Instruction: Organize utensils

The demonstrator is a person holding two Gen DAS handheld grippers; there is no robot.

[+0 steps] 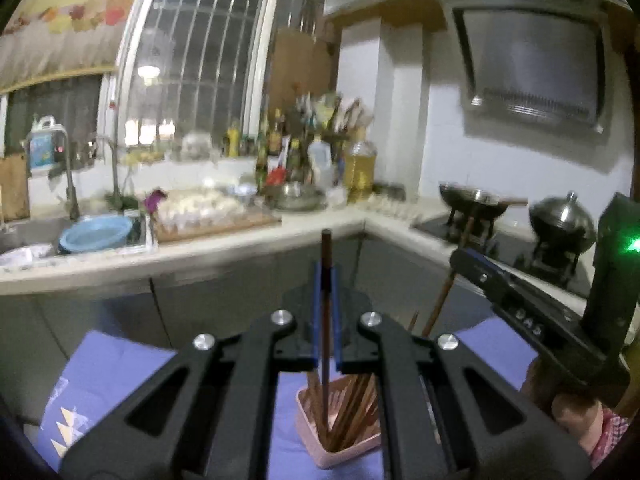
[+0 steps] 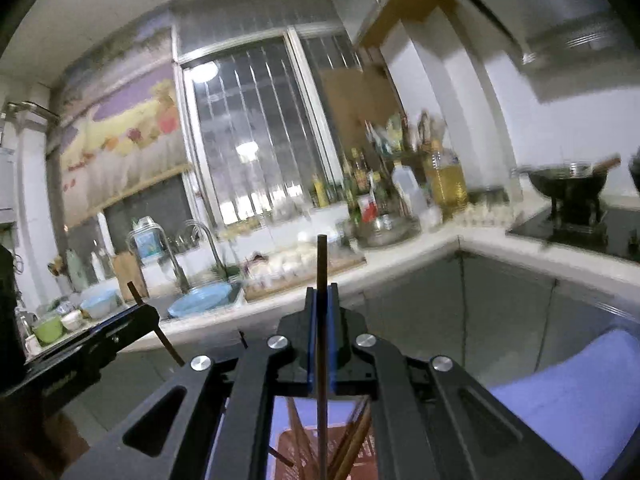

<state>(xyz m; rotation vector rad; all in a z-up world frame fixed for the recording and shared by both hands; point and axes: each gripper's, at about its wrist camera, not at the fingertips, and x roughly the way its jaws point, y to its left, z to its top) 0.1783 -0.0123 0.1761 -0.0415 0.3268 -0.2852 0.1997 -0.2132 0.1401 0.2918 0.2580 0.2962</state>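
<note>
Two grippers: I see both clamped, one chopstick each.
left gripper: pinching a reddish chopstick, upright above pink holder.
right gripper: pinching a dark chopstick, upright.
pink holder: on purple cloth, holds more chopsticks.

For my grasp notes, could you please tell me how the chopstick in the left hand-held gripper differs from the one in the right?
The left chopstick is reddish-brown; the right chopstick looks darker and greyer. The left looks thicker, the right slimmer. Both stand upright, pinched in shut blue pads above the pink holder of chopsticks.
</note>
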